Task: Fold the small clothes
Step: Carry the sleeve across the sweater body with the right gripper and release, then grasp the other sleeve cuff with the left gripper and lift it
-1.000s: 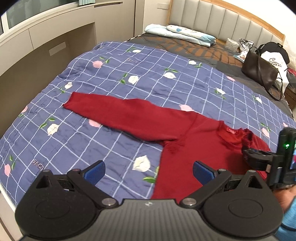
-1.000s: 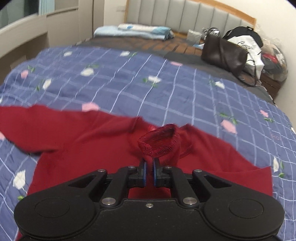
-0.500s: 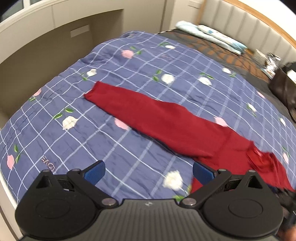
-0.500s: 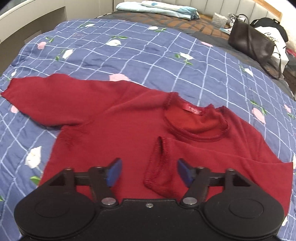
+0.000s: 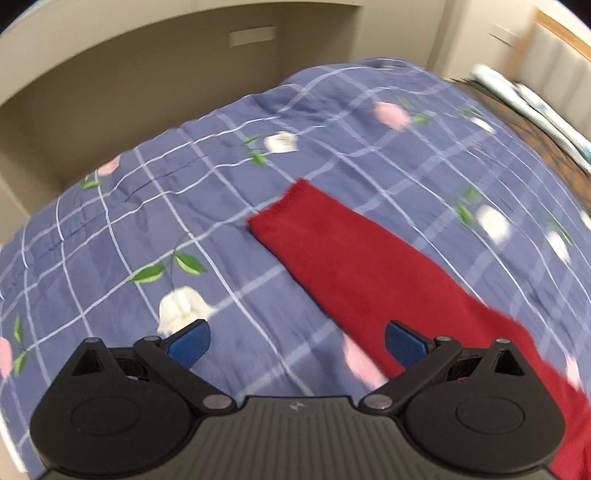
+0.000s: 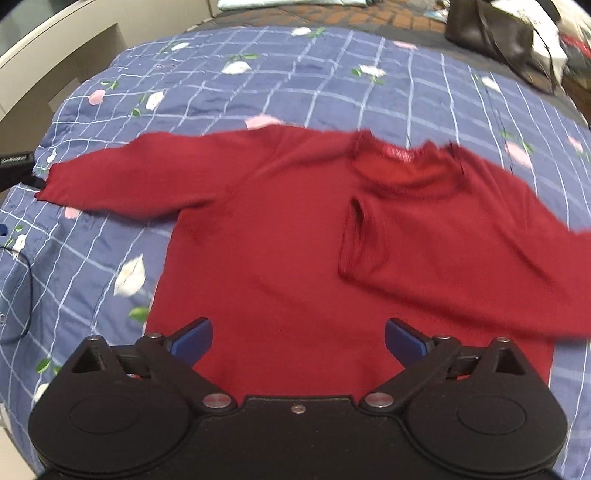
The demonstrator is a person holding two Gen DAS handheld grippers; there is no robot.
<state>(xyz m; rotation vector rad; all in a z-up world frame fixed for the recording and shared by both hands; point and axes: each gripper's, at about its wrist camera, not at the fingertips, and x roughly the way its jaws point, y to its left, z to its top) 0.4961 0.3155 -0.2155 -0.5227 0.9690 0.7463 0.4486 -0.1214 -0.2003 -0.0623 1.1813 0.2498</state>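
Bed: a blue quilt (image 6: 332, 85) with white grid lines and flower prints covered it; a pale built-in wall unit (image 5: 147, 74) stood along its far side.
Sweater: the red sweater (image 6: 280, 251) lay flat on the quilt, front down or up I could not tell, collar (image 6: 406, 166) toward the headboard.
Right sleeve: it was folded in across the chest, its cuff (image 6: 352, 240) lying below the collar.
Left sleeve: this sleeve (image 5: 354, 266) stretched straight out over the quilt, its cuff end (image 5: 280, 206) lying flat and well ahead of the left tool.
Handbag: a dark handbag (image 6: 491, 33) sat at the far right of the bed.
Right tool: the right tool (image 6: 298, 338) hung above the sweater's lower hem, blue pads (image 6: 192, 338) spread wide apart, holding nothing.
Left tool: the left tool (image 5: 297, 339) hovered over the quilt beside the outstretched sleeve, its pads likewise wide apart and empty; that view was blurred.
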